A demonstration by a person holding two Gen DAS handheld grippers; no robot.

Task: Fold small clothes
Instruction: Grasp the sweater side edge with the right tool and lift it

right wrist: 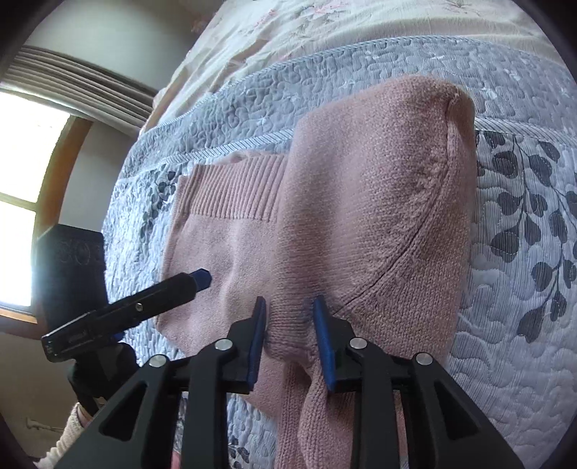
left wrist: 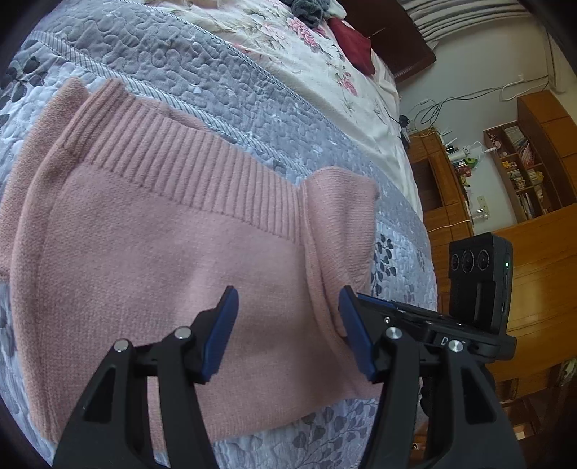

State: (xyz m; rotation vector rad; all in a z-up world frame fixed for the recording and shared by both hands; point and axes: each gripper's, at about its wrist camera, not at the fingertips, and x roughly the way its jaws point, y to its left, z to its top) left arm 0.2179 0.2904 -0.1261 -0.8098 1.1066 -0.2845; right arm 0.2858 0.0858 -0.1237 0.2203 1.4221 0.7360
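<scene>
I found the bed (left wrist: 223, 83) covered by a grey-blue quilted spread with a leaf print. A pink knitted sweater (left wrist: 151, 245) lay directly on it; a dark red cloth (left wrist: 355, 45) lay farther off on the floral sheet (left wrist: 274, 32).

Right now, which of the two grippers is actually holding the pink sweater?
The right gripper: its fingers pinch a bunched fold of the pink sweater. The left gripper hovers open above it, gripping nothing.

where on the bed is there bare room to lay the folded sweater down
Bare grey quilt lies open right of the pink sweater, and a quilt band beyond its ribbed hem. The floral sheet's far end holds a dark red cloth and grey clothing. Both tongs, left and right, crowd the sweater's near edge.
</scene>
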